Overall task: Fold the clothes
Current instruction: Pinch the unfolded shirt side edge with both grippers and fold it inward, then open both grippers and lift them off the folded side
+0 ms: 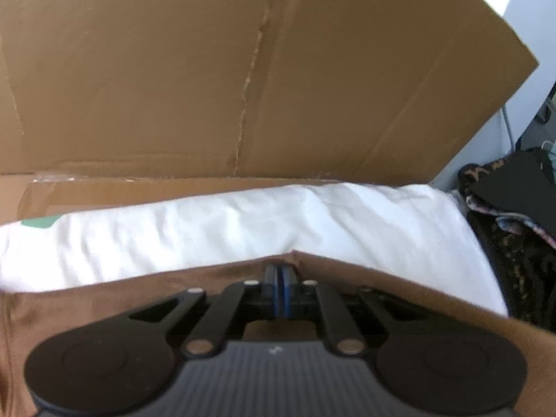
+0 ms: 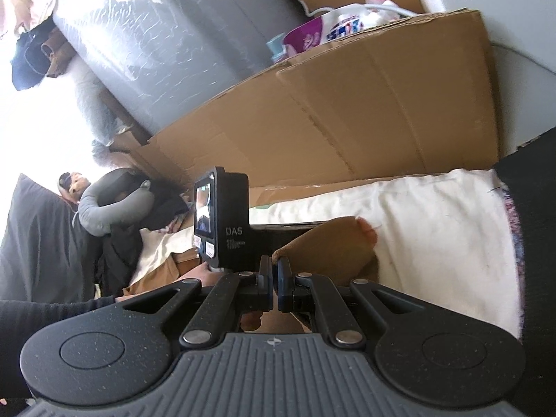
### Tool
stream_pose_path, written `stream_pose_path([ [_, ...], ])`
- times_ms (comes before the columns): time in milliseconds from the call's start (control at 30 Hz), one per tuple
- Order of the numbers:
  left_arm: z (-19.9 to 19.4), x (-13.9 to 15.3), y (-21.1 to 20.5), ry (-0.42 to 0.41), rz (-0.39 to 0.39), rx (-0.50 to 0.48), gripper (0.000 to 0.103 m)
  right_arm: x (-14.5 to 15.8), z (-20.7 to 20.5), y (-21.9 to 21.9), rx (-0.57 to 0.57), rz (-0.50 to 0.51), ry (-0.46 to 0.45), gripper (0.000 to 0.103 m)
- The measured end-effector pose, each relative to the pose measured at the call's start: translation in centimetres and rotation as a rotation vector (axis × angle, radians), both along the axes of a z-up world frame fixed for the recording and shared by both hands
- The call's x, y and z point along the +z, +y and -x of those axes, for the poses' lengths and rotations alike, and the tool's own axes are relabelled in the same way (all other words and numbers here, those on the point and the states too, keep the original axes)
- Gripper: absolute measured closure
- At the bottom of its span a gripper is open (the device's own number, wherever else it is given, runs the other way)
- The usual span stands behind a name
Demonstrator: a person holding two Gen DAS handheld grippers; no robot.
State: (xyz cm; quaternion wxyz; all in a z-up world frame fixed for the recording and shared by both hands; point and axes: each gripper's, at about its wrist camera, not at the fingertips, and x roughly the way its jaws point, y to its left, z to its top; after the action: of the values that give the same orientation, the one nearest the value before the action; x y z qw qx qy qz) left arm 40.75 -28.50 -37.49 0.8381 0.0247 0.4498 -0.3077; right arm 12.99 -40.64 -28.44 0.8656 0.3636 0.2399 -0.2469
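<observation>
A brown garment stretches across the lower part of the left wrist view, its top edge drawn up to a peak. My left gripper is shut on that peak. In the right wrist view my right gripper is shut on a bunched fold of the same brown garment. Both hold the cloth above a white sheet. Just beyond the right gripper sits the black display unit of the other hand-held tool, with a hand under it; that tool's fingertips are hidden behind the cloth.
A large sheet of cardboard stands right behind the white sheet. Dark patterned clothes lie to the right. A grey neck pillow, a dark pillow and more clothes crowd the left of the right wrist view.
</observation>
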Motion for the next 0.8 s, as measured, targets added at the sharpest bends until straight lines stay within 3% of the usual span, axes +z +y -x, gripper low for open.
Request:
stream_pose_path([
  [33, 0.2, 0.3, 0.4, -0.004, 0.004, -0.007, 0.09, 0.0, -0.3, 0.1, 0.007, -0.002, 0.001, 0.103],
  [233, 0.5, 2.3, 4.3, 0.004, 0.036, 0.028, 0.089, -0.2, -2.3, 0.8, 0.042, -0.006, 0.01, 0.103],
  [467, 1.9, 4.3, 9.4, -0.018, 0.067, 0.056, 0.08, -1.4, -6.2, 1.6, 0.091, 0.003, 0.066, 0.103],
  [800, 2.6, 4.2, 14.7, -0.004, 0.07, 0.135, 0.079, -4.6, -11.3, 3.3, 0.181, 0.025, 0.151, 0.103],
])
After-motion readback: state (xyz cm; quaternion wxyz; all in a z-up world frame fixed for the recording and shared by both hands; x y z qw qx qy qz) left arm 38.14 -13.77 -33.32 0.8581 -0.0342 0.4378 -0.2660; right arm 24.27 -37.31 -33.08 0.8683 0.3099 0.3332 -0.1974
